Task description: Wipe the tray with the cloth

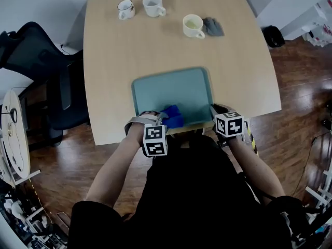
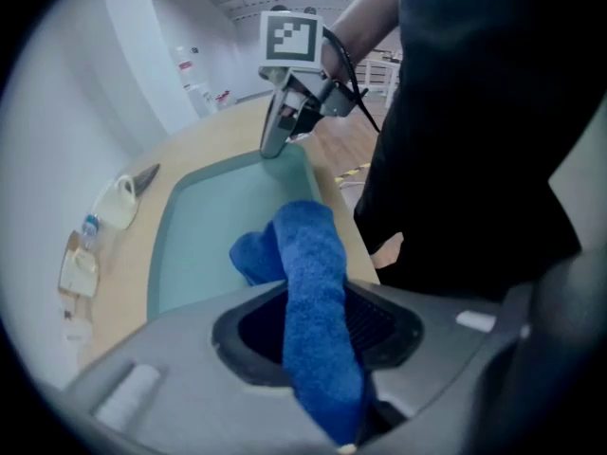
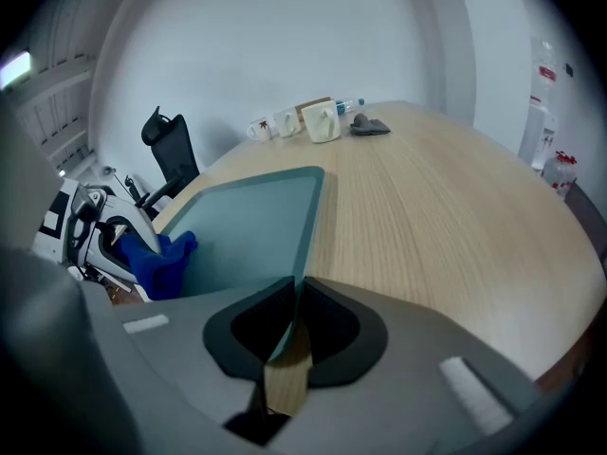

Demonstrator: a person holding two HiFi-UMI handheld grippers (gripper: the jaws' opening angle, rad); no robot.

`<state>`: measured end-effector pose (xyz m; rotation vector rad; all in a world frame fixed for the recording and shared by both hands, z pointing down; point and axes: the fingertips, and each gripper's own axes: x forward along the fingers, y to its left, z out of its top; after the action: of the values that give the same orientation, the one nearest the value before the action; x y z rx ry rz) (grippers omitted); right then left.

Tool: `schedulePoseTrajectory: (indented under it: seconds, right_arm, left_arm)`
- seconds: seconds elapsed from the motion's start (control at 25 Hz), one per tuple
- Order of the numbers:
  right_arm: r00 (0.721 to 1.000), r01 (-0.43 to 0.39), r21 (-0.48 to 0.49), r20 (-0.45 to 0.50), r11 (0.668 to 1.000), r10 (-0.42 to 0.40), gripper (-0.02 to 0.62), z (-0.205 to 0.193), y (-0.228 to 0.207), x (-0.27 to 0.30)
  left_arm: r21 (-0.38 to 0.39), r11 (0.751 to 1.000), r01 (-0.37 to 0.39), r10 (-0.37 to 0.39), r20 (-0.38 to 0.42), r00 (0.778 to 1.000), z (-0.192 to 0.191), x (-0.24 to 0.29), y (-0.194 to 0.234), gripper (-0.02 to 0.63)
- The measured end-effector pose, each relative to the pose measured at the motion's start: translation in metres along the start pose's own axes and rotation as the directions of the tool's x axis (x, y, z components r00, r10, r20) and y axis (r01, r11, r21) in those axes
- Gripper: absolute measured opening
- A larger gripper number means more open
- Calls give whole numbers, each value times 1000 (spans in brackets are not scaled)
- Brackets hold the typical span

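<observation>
Two grippers work at the near edge of the teal tray (image 1: 171, 84), which lies flat on the pale wooden table (image 1: 155, 45), close to its near side. Both of the person's bare forearms reach forward from a black-clad torso, elbows spread, wrists bent so that the tools point downward.

At the tray's near-left corner, the left gripper (image 1: 164, 120) tips steeply down with its marker cube facing up toward the head. Its jaws are clenched on the blue cloth (image 2: 313, 292). A thick fold runs up between the pads, and the bunched loose end rests on the tray floor just inside the near rim.

At the near-right corner, the right gripper (image 3: 292, 297) slants down less steeply. Its jaws are pinched onto the thin raised rim of the tray, one pad inside the rim and one outside, over the table. In the left gripper view it stands at the opposite corner, cube on top and a hand behind it.

Three mugs (image 1: 153, 5) and a small grey object (image 1: 213, 27) sit well apart from the tray at the far end of the table. A black chair (image 1: 31, 51) stands off the table's left side.
</observation>
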<state>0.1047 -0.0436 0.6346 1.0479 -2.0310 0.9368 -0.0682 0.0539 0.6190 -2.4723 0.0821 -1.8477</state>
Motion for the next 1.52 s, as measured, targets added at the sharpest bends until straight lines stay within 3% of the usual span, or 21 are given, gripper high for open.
schedulePoseTrajectory:
  seconds: [0.12,0.32,0.52,0.6,0.68,0.84,0.92,1.0,1.12,1.24,1.36,1.52]
  right_arm:
    - [1000,4,8,6,1000,-4,35,0,1,-1]
    - [1000,3,41,24,999,-4,32,1,1,-1]
    - [999,-12,63,32,998,10,29,0,1,-1]
    - [999,-17,56,29,998,16,29,-1,2,0]
    - [999,-23,46,30,999,22,29,0,2,0]
    - [999,-32,31,26,999,31,29,-1,3,-1]
    - [999,-39,29,23,999,38,31,-1,4,-2]
    - [999,-42,29,26,999,41,31,1,3,-3]
    - [999,-41,35,30,999,40,31,4,3,-4]
    - [998,-50,38,26,998,49,31,2,3,-4]
    - [998,-58,40,19,998,57,31,-2,1,-5]
    - [998,-59,40,15,997,58,31,-4,-1,-4]
  left_arm:
    - [76,997,14,-16,36,999,48,14,10,141]
    - [128,990,54,-61,51,997,111,36,24,143]
    - [65,993,100,-104,63,993,117,39,30,144]
    - [13,998,63,-64,68,996,109,37,48,143]
    - [-26,999,-32,33,36,999,97,35,86,143]
    - [-74,978,-196,194,-34,980,79,28,174,141]
    - [-88,970,-227,224,-50,973,79,24,209,143]
    - [-86,976,-198,194,-57,979,86,27,221,143]
    - [-62,991,-122,118,-55,991,97,40,206,141]
    - [-62,992,-113,111,-33,993,105,44,184,140]
    - [-54,998,-28,29,9,1000,116,41,139,140]
    - [13,998,63,-63,46,997,121,37,73,140]
